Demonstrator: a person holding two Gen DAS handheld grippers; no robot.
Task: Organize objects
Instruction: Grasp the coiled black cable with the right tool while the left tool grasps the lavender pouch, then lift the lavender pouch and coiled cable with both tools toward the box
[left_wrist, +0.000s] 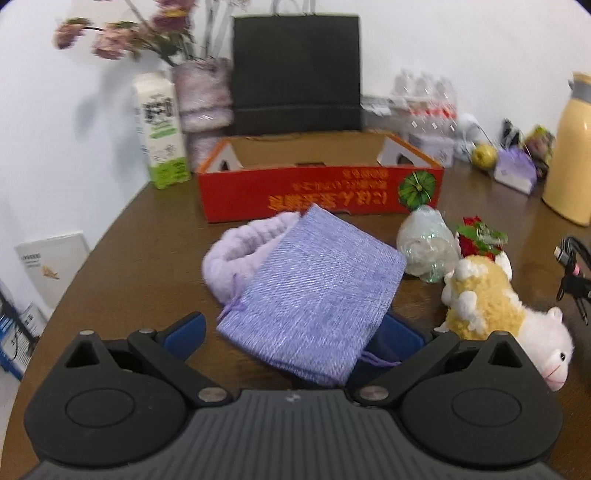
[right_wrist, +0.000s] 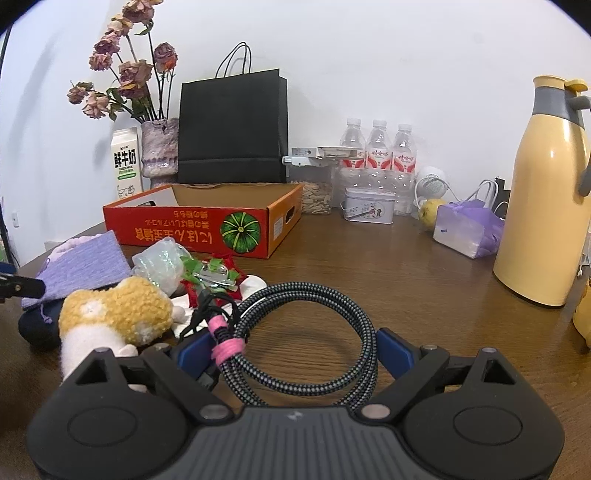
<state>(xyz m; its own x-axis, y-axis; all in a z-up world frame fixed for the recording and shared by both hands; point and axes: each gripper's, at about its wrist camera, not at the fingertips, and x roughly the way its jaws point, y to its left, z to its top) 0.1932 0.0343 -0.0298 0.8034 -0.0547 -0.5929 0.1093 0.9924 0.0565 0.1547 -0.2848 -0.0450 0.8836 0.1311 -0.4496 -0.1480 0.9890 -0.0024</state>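
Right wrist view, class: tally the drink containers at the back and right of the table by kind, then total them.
Clear water bottles: 3
Milk carton: 1
Yellow thermos jug: 1
Total: 5

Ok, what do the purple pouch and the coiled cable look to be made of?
Purple pouch: coarse woven fabric, matte with a slight sheen, visible diagonal weave. Coiled cable: braided textile sleeve, black flecked with grey, probably nylon.

Home — cluttered table (right_wrist: 406, 266), flowers (right_wrist: 125, 74).
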